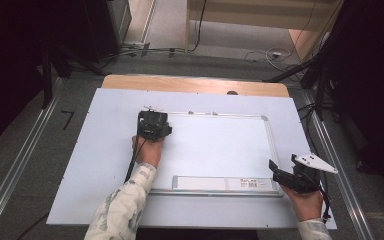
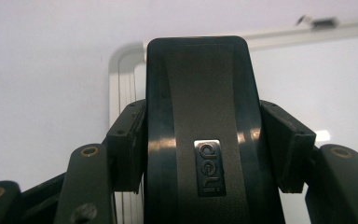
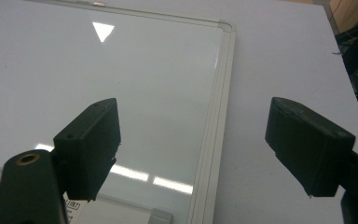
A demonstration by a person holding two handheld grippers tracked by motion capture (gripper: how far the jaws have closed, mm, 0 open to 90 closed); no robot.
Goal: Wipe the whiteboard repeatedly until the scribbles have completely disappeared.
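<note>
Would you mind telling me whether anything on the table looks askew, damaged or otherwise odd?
Nothing stands out. The whiteboard lies flat and square on the table, its surface clean. The left gripper is shut on a black eraser at the board's far left corner; the right gripper is open by the right frame.

between my right gripper [image 3: 193, 149] jaws: open air | below it: whiteboard [image 1: 215, 145] frame edge | my left gripper [image 1: 152, 125]: gap blocked by black eraser [image 2: 200, 116]

one whiteboard [image 1: 215, 145], one eraser [image 2: 205, 130], two grippers
</note>
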